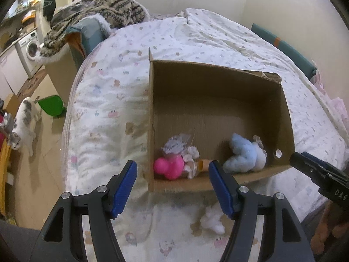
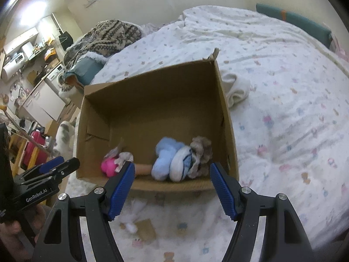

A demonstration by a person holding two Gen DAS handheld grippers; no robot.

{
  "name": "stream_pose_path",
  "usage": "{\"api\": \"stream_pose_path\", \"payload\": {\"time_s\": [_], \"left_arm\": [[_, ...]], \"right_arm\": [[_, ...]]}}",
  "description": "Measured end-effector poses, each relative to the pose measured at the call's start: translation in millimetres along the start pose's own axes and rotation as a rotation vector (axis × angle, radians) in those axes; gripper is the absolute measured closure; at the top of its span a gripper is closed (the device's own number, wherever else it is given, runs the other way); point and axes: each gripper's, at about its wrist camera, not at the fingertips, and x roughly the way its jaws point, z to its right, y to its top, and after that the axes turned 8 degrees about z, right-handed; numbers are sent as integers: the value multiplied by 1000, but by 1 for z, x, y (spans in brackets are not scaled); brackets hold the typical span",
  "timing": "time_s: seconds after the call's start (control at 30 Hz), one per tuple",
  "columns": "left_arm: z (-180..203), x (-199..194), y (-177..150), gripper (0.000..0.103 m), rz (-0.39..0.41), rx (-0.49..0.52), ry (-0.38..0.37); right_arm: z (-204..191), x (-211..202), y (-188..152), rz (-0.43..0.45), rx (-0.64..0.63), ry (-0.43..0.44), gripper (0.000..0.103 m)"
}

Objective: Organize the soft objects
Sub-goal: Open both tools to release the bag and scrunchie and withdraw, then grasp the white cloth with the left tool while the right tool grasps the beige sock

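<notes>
Left wrist view: my left gripper [image 1: 172, 170] hangs with jaws spread wide and nothing between them, just short of the near wall of the cardboard box [image 1: 218, 80]. That box sits open-topped on the bed quilt [image 1: 104, 100]. Inside, against the near wall, I see a pink toy [image 1: 166, 167] at the left with a frilly white piece [image 1: 190, 155] touching it, and a light blue plush [image 1: 242, 155] to the right. A white fluffy object [image 1: 212, 219] lies on the quilt outside the box, beside my right fingertip pad. A cat [image 1: 25, 118] stands on the floor at the far left.

Right wrist view: my right gripper [image 2: 172, 170] is likewise spread open and empty, near the box's front wall [image 2: 170, 184]. The blue plush [image 2: 165, 159] lies touching a white-and-blue item [image 2: 182, 163] and a grey-brown frilly piece [image 2: 201, 150]. The pink toy [image 2: 109, 167] is at the left. The white fluffy object [image 2: 130, 218] lies on the quilt, blurred.
</notes>
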Motion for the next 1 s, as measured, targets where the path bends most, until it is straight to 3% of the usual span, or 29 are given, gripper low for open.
{"api": "stream_pose_path", "payload": {"time_s": [0.27,0.53,0.7,0.83,1.0], "left_arm": [[-8,-8,-21,38,-56,-44,-11],[-11,10,-49,38,-199,-130,-80],[0,34,-63,38,-299,-121,-115],[15,49,-73,39,-336,-87,-144],[35,69,-81,54,-387,-48,-197]], "right_arm": [[-3,-5,-20,-44,25,-2,28],[6,9,-39,-139,104,-5,28],[6,23,-45,-189,138,11,28],[7,30,-46,-210,149,-2,28],[13,33,-48,-225,175,-1,28]]}}
